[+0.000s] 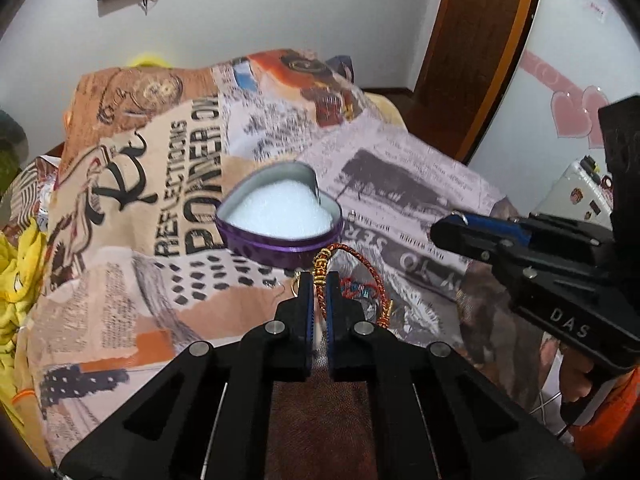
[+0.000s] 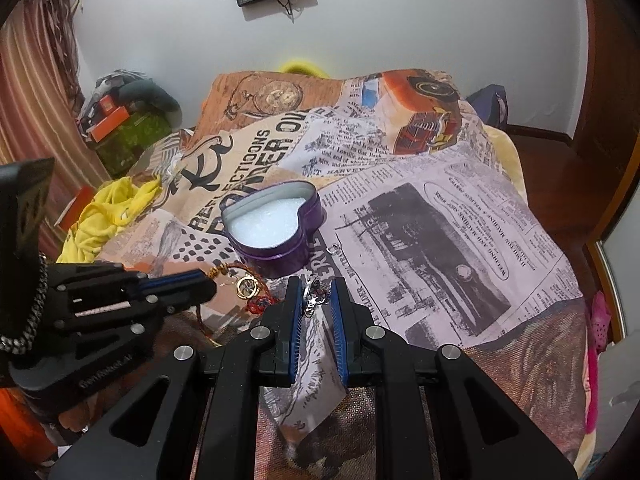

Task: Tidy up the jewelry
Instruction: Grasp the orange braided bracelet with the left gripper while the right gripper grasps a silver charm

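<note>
An open purple heart-shaped tin with white foam inside sits on the printed bedspread; it also shows in the right wrist view. My left gripper is shut on a red-and-gold braided bracelet just in front of the tin. My right gripper is shut on a silver ring right of the tin's near side. From the left wrist view the right gripper holds the ring at its tip. A gold ring and a red beaded piece lie on the bedspread by the left gripper.
A small silver ring lies on the bedspread right of the tin. Yellow clothing is heaped at the left edge. Boxes and clutter stand at the far left. A wooden door is at the right.
</note>
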`<state>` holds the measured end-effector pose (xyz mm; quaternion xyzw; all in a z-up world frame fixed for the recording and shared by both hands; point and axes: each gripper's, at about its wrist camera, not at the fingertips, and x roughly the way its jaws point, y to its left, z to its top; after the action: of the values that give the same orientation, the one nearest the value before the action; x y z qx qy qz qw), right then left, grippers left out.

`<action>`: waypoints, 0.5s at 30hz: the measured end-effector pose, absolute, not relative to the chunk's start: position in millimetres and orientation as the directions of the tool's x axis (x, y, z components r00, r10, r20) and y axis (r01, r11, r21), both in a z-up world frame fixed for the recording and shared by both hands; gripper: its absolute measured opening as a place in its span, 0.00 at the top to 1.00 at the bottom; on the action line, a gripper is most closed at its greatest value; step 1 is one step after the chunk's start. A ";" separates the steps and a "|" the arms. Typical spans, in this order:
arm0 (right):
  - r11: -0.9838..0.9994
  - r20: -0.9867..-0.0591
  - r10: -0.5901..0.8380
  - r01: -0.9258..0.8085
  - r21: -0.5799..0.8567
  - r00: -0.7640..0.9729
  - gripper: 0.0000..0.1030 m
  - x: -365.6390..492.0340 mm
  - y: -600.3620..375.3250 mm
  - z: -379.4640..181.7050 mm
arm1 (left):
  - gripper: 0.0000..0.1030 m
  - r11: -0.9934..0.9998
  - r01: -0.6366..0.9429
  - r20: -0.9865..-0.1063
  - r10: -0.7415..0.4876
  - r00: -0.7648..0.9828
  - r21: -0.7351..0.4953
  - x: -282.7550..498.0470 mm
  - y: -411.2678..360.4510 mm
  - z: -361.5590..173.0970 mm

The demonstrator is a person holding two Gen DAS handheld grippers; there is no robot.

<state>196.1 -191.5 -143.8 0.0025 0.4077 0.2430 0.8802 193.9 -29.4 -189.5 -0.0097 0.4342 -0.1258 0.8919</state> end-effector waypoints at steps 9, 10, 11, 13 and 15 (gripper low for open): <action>0.882 -0.682 0.432 -0.433 0.184 0.590 0.87 196.2 -183.3 -125.1 | 0.96 0.969 0.203 -0.719 -0.239 0.653 -0.138 197.7 -14.4 -163.3; 0.883 -0.679 0.432 -0.433 0.182 0.594 0.87 196.5 -181.8 -123.5 | 0.96 0.970 0.200 -0.713 -0.235 0.660 -0.135 199.5 -12.2 -160.9; 0.882 -0.674 0.432 -0.436 0.179 0.599 0.87 197.9 -179.5 -121.4 | 0.96 0.971 0.198 -0.709 -0.233 0.666 -0.134 201.0 -10.5 -159.0; 0.882 -0.667 0.433 -0.438 0.174 0.606 0.88 198.1 -177.9 -118.8 | 0.96 0.972 0.194 -0.701 -0.230 0.675 -0.132 202.9 -6.4 -155.9; 0.881 -0.660 0.434 -0.441 0.170 0.613 0.87 201.5 -175.3 -116.1 | 0.96 0.973 0.191 -0.693 -0.227 0.684 -0.131 207.0 -2.7 -153.0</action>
<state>201.5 -175.3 -116.1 -0.0047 0.3664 0.2438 0.8979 207.0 -2.7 -153.0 -0.0241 0.3808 -0.1140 0.9173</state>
